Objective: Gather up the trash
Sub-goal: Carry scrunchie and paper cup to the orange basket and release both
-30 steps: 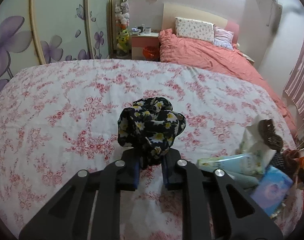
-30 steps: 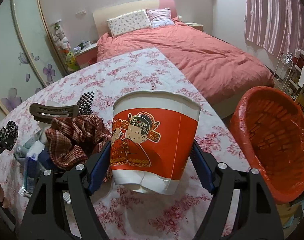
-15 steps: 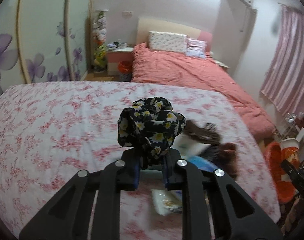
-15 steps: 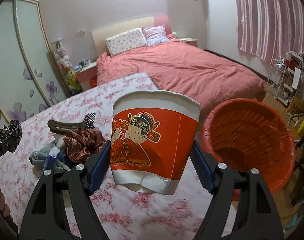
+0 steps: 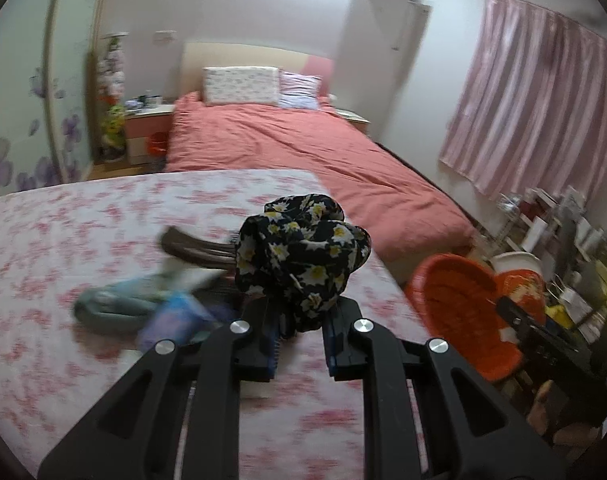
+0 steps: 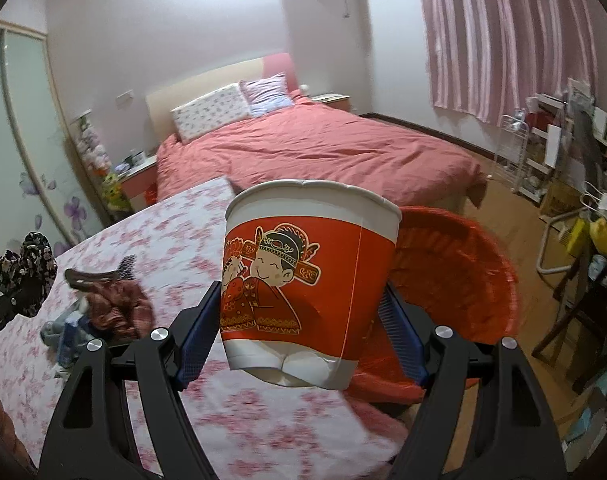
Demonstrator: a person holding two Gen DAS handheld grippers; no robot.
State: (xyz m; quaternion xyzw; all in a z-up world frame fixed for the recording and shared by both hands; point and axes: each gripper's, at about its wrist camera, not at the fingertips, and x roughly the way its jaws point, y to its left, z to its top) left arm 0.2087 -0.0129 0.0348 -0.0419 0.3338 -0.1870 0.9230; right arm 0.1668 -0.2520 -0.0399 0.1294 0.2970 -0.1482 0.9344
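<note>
The paper cup (image 6: 307,296) is red with a white rim and base, a cartoon figure in a black hat printed on its side, and its bottom edge is dented and creased. It sits squarely between the blue pads of the right gripper (image 6: 303,320), whose jaws stand wide and press on either flank of the cup, holding it clear of the flowered bedspread (image 6: 175,240) with its mouth tipped away. Right behind it, past the bed's edge, gapes the orange basket (image 6: 455,272). Over on the left, the left gripper (image 5: 301,340) is nearly closed, pinching a bunched black scrunchie with white daisies (image 5: 303,252) that puffs up above the fingertips. Below it on the bedspread lies a blurred heap: a brown hair clip (image 5: 191,246), a bluish packet (image 5: 175,316). Beyond stands the coral-covered bed (image 5: 303,148).
</note>
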